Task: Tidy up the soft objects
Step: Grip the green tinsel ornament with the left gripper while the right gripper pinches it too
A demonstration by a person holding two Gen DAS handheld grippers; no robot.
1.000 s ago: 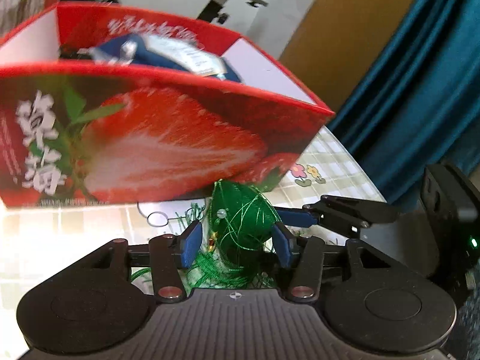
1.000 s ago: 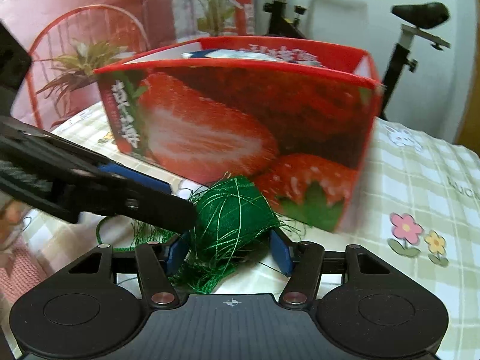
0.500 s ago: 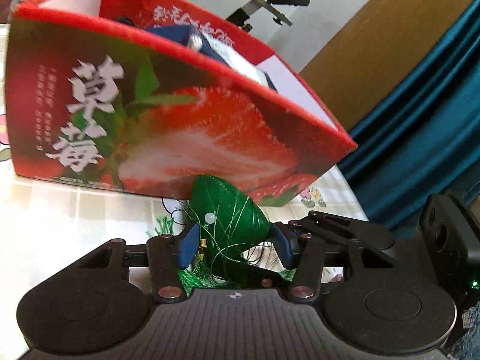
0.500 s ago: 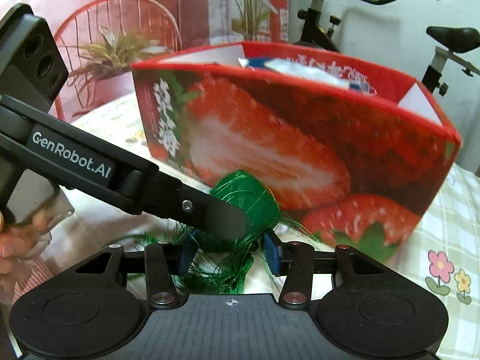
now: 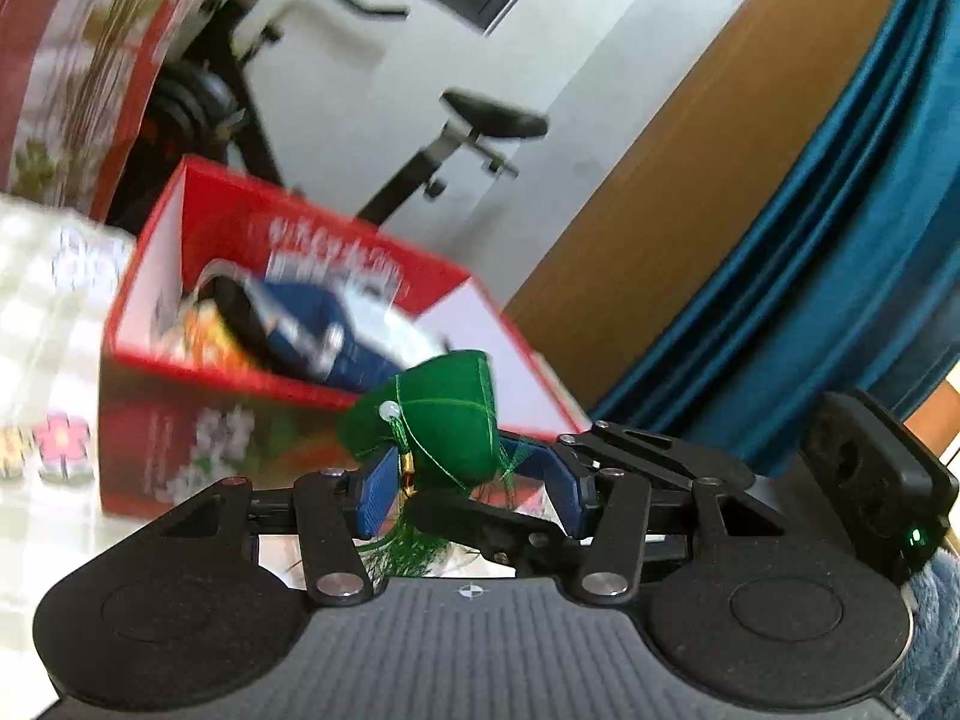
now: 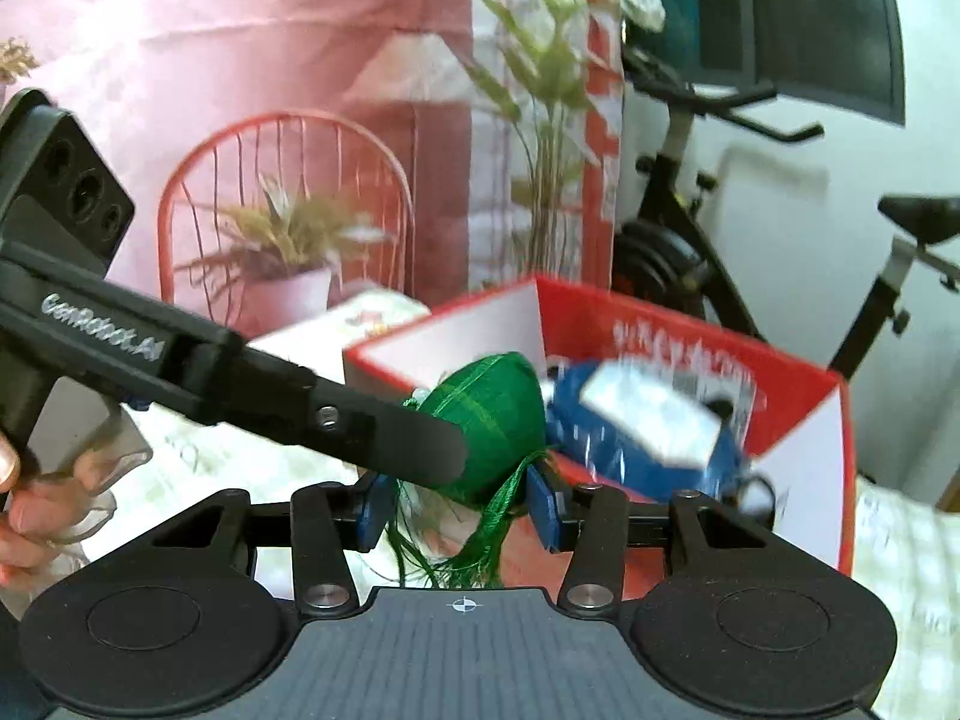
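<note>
**Two grippers share one green pouch above the box**

One green thread-wrapped pouch (image 5: 447,420) with a tassel hangs in the air in front of the near rim of the red strawberry box (image 5: 198,450), clear of the table. The left gripper (image 5: 474,495) has its blue pads against the pouch's lower sides, pinching it. The right gripper (image 6: 459,501) also closes on the pouch (image 6: 489,420) from below, its blue pads against the underside and the tassel trailing between them. The two tools cross: the left one's black finger lies over the pouch in the right wrist view, held by a hand (image 6: 36,510) at the left edge. Inside the box lies a blue packet (image 6: 642,426), blurred. The box stands on a checked tablecloth (image 5: 42,324) with flower prints. Behind it are an exercise bike (image 6: 720,192), a teal curtain (image 5: 840,240), a red wire chair (image 6: 288,192) and a potted plant (image 6: 288,252).
</note>
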